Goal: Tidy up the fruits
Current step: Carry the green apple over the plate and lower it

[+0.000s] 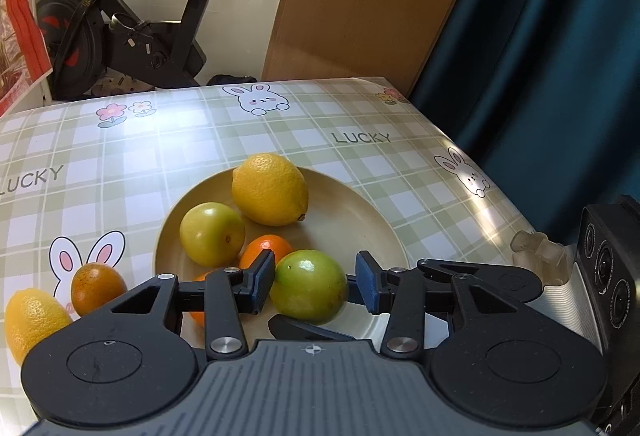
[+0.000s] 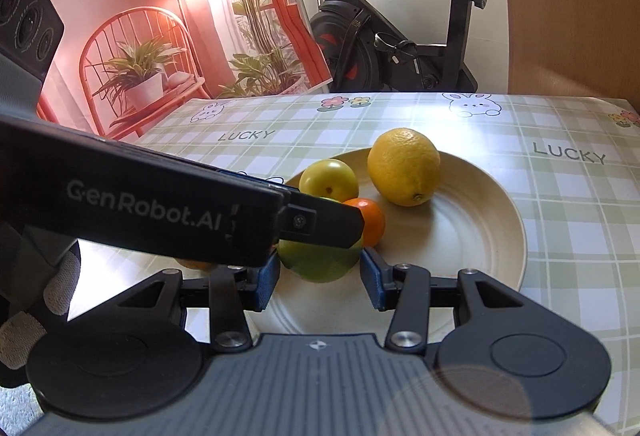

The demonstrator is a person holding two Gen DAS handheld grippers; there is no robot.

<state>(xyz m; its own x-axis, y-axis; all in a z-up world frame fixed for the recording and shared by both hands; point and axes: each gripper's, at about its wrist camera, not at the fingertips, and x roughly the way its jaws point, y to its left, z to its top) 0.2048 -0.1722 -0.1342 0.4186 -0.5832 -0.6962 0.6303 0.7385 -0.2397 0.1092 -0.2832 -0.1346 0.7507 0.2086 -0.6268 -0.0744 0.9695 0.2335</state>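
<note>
Left wrist view: the left tongs [image 1: 314, 282] are straddling a green fruit [image 1: 308, 286] over the near part of the plate [image 1: 360, 203]. One pad is pressing its side and the other is sitting right against the opposite side. The tongs are reading as clamped on it, which would be what is keeping it clear of the plate while it is carried in. A lemon [image 1: 270, 189], a yellow-green fruit [image 1: 212, 234] and a tangerine [image 1: 266, 250] are already lying together on the plate. They are bunching toward its left half, so the right half is staying free for more. An orange [image 1: 98, 288] and a second lemon [image 1: 30, 318] are waiting on the counter [image 1: 180, 139], just beside the plate's left rim. By that, the sorting is looking a little over half done.

Right wrist view: the right tongs [image 2: 321, 280] are pointing at the same green fruit, their pads lining up with its two sides. The left tool is crossing in front and hiding the fruit's top. Whether these pads are pressing it or only bracketing it cannot be told. They are standing partly apart at about the fruit's width, possibly to steady it or take it over. The fruit is hanging over the plate's near-left area, close to the tangerine, so setting it down is likely calling for care not to nudge its neighbours.
</note>
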